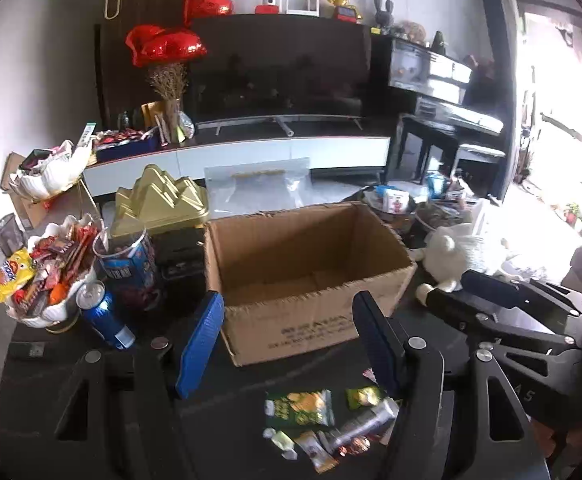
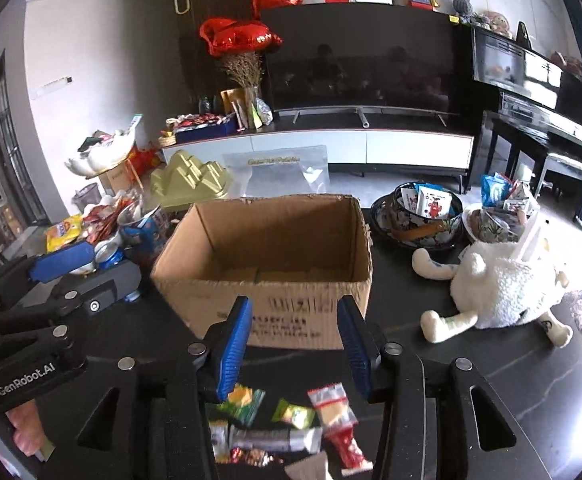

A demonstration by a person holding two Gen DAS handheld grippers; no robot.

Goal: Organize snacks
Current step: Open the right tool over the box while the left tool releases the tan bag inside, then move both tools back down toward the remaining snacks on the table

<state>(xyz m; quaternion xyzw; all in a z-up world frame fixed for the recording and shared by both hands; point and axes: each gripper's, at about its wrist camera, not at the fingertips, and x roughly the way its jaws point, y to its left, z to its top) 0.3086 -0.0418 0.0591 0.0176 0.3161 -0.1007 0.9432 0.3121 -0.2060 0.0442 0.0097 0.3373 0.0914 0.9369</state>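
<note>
snack bowl (image 1: 57,276): far left on the dark table (image 2: 471,368), white, heaped with red and yellow packets; likely already-sorted stock
blue can (image 1: 105,314): just beside the bowl, leaning, top open
clear tub (image 1: 129,264): behind the can, next to a gold mountain-shaped lid (image 1: 163,200)
left gripper (image 1: 287,344): released, blue pads wide apart, nothing between them; hangs over the near wall of the box, probably lining up on the pile below
cardboard box (image 2: 267,256): centre of table, flaps open, looks empty inside; likely the drop target, so both tools face it
loose snacks (image 2: 287,420): task items, small pile on the table in front of the box, right under both tools; green packet, silver bar, red-and-clear sachet
right gripper (image 2: 293,348): released, holds nothing, above the pile
patterned bowl (image 2: 419,216): right of box, holds packets
plush sheep (image 2: 503,284): far right, lying on the table, clear of the work area
</note>
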